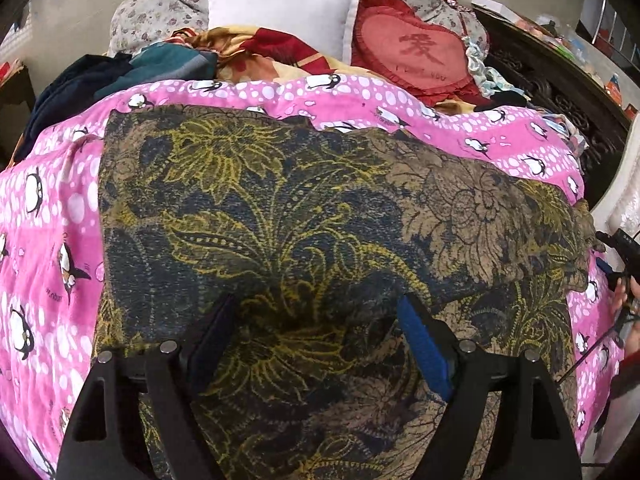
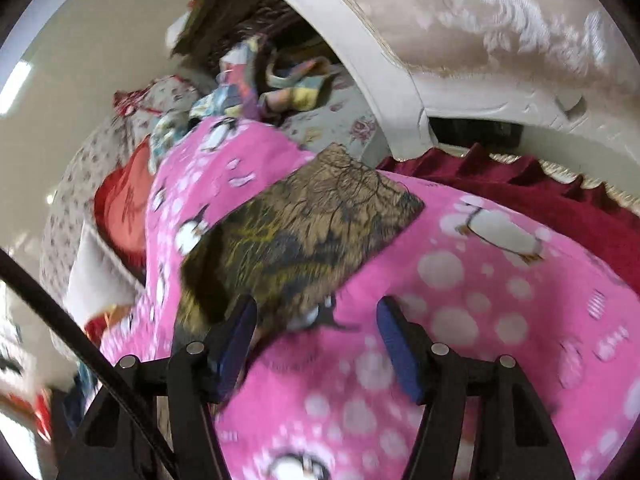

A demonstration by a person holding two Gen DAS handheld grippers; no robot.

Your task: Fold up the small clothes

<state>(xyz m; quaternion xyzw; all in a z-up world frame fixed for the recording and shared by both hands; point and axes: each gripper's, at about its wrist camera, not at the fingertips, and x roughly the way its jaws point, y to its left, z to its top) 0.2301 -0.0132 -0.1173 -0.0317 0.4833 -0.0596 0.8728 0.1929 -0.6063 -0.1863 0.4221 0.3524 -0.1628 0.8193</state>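
A dark garment with a yellow and brown floral print [image 1: 304, 216] lies spread flat on a pink penguin blanket [image 1: 48, 216]. Its right part is folded over, brown side up. My left gripper [image 1: 320, 320] is open, just above the garment's near middle, holding nothing. In the blurred right wrist view the garment [image 2: 304, 232] lies ahead and to the left. My right gripper [image 2: 316, 320] is open and empty, over the pink blanket [image 2: 480, 280] at the garment's near corner. The right gripper also shows at the right edge of the left wrist view [image 1: 620, 252].
Behind the blanket lie a white pillow [image 1: 280, 12], a red heart cushion [image 1: 412, 52] and heaped dark clothes [image 1: 92, 76]. A dark carved headboard [image 1: 560, 92] stands at the right. A white curved bed frame [image 2: 360, 60] and dark red cloth [image 2: 540, 196] lie beyond the right gripper.
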